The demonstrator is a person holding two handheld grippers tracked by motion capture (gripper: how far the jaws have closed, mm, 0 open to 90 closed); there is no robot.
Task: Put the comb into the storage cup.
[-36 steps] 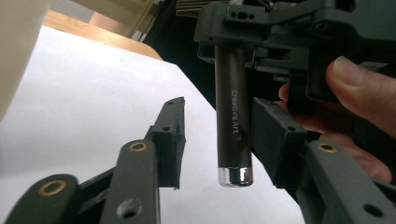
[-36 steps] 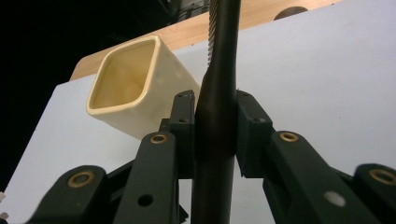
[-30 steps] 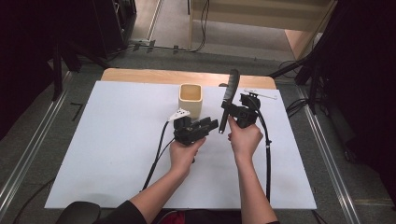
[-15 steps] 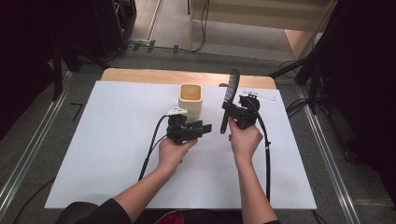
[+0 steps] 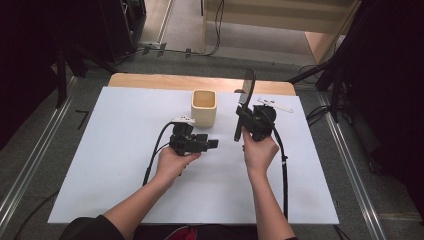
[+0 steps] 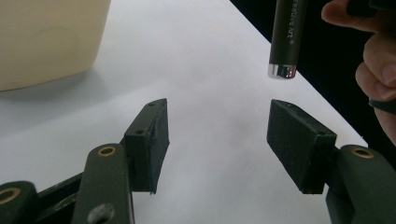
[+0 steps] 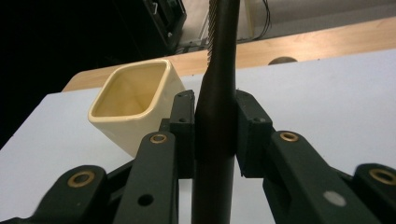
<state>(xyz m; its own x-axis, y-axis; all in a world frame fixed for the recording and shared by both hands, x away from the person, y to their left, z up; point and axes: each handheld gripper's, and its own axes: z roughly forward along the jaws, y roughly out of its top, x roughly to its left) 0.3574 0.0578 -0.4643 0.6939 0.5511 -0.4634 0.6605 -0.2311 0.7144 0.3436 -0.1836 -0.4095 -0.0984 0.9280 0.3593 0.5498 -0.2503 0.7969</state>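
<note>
right gripper (image 7: 215,135): clamped on dark brush (image 5: 244,102), upright by cream cup (image 5: 204,106) | left gripper (image 6: 217,140): jaws just been opening, nothing between

Cream cup (image 5: 204,106), black brush (image 5: 244,102)

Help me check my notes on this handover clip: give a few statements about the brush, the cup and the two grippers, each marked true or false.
1. The right gripper is clamped on the dark brush. True.
2. The brush stands inside the cream cup. False: it is held beside the cup, outside it.
3. The left gripper holds the brush's lower end. False: its jaws, which have just been opening, have nothing between them; the silver tip hangs beyond them.
4. The cup stands upright on the white sheet. True.
</note>
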